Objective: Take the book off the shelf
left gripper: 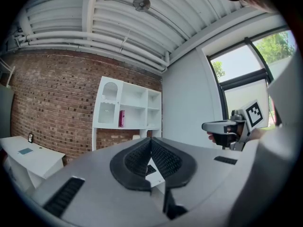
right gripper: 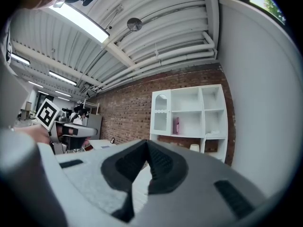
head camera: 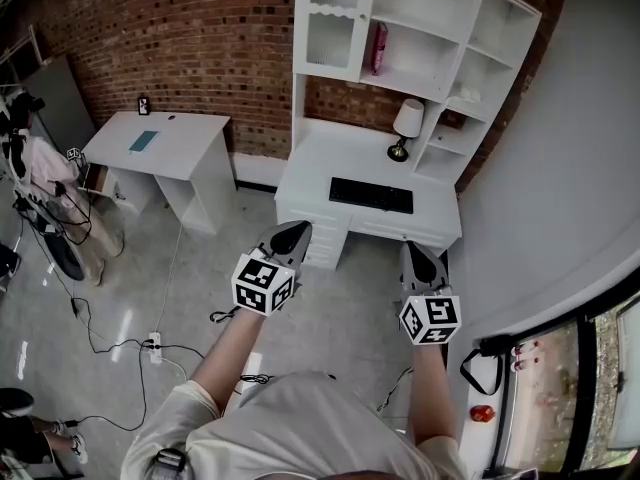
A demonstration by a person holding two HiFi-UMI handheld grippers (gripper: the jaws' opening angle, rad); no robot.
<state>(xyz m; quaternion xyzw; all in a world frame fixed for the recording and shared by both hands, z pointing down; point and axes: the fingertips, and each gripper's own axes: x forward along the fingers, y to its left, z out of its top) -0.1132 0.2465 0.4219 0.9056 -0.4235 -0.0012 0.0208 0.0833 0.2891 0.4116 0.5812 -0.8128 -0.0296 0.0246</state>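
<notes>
1. Standing upright, the pink book sits against the left wall of a middle compartment in the white shelf unit, just beside the glass-door cabinet.
2. Under the shelves, the white desk carries a lamp and a black keyboard.
3. The left gripper is held over the floor in front of the desk, well apart from the book. Its jaws are closed tip to tip with nothing between them.
4. The right gripper is alongside it, likewise closed and empty.

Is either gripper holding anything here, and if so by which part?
Nothing is held. The left gripper and right gripper are both shut and empty; the pink book stands on the shelf, untouched.
</notes>
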